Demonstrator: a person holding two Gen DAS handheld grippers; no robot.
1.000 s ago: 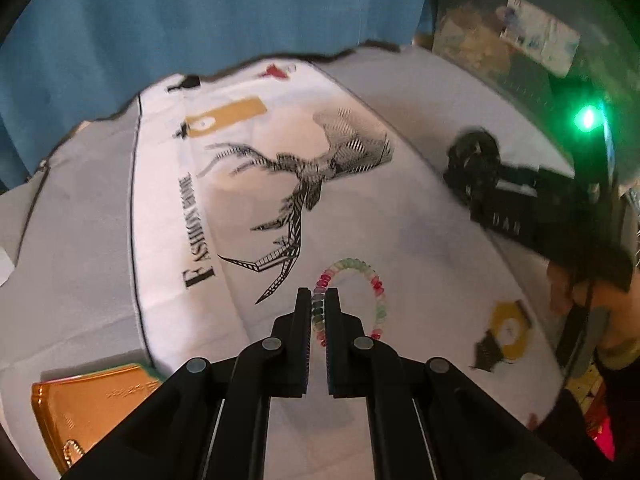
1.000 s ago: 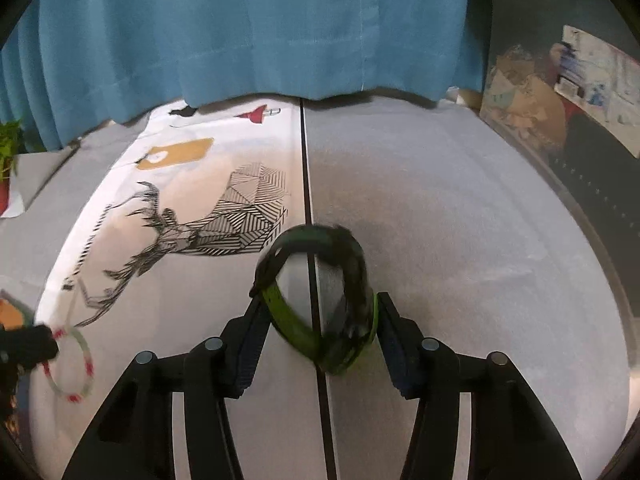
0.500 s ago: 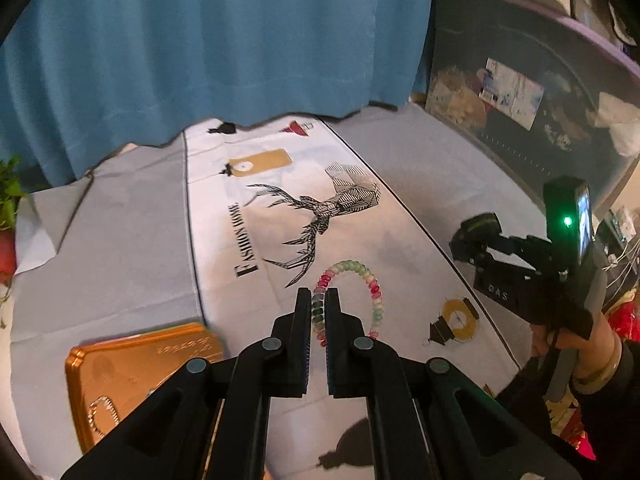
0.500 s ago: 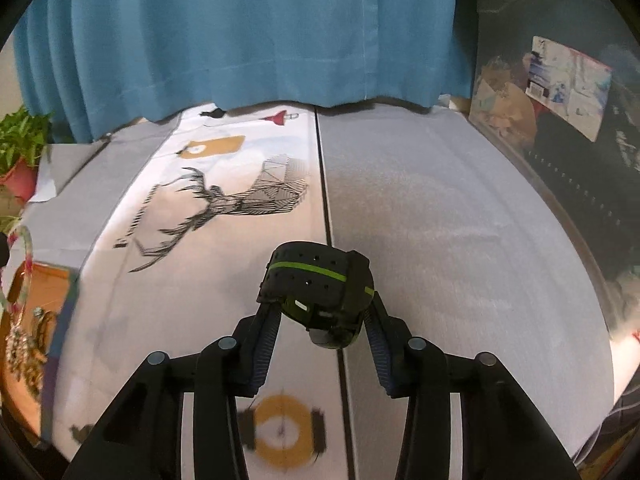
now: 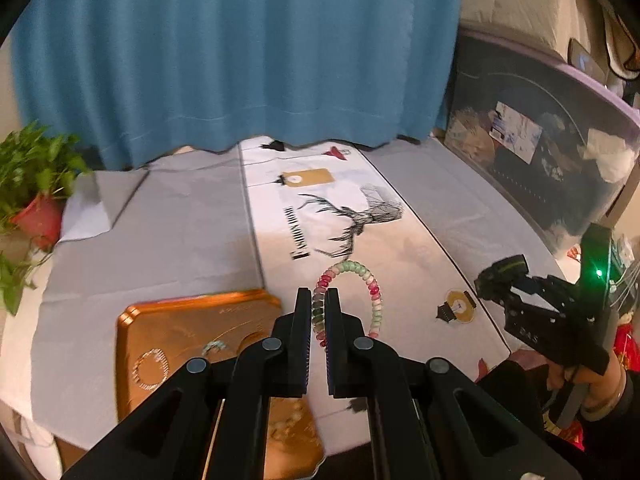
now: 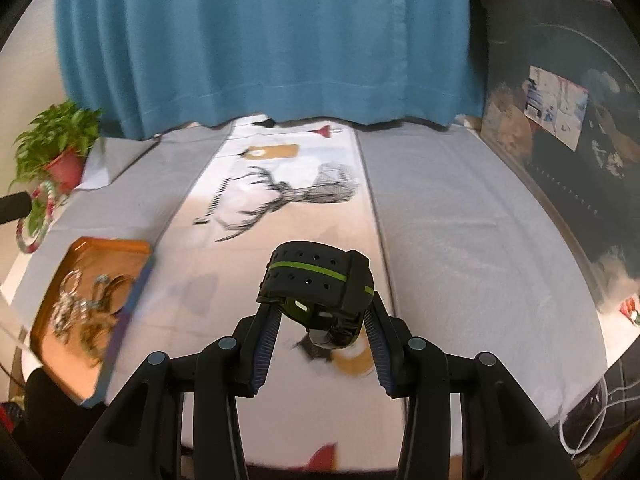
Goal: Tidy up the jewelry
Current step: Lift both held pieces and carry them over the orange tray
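Your left tool (image 5: 319, 320) pinches the bracelet (image 5: 352, 300) nearly closed; the right tool (image 6: 320, 320) grips the watch (image 6: 316, 288), both lifted clear for the tray (image 5: 180, 320) at 8 o'clock.

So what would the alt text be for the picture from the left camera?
Black tongs pinch a pink, green and white beaded bracelet above a deer-print table runner. An orange tray of jewelry lies lower left, and a second pair of tongs holds a black watch at right.
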